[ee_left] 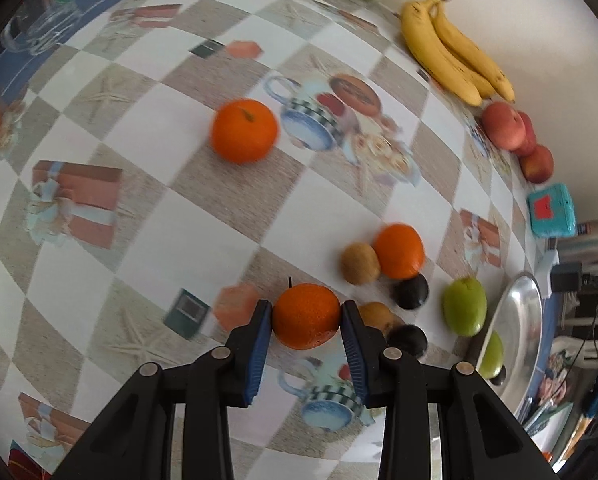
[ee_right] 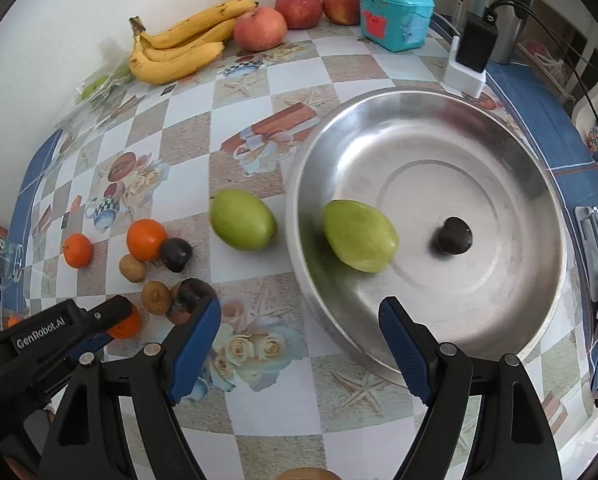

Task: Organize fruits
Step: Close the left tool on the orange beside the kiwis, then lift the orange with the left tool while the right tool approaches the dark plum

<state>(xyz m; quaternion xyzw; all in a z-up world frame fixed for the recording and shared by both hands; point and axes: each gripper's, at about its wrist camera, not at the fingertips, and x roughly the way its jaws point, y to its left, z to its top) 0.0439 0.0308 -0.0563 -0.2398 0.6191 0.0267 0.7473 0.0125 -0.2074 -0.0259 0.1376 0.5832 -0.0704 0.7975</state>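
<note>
A: What do the left tongs (ee_left: 306, 316) have?
B: They're clenched on an orange (ee_left: 307, 315), round, no long axis, thin stem pointing up and away, at the table (ee_left: 147, 128).
A: What's close by?
B: Kiwis (ee_left: 360, 263), dark plums (ee_left: 410, 291) and another orange (ee_left: 400, 251) crowd its right side.
A: And the right tongs (ee_right: 299, 322)?
B: Spread wide, grasping nothing, before the steel bowl (ee_right: 499, 152) holding a green mango (ee_right: 360, 235) lying lengthwise toward the rim and a plum (ee_right: 453, 236).
</note>
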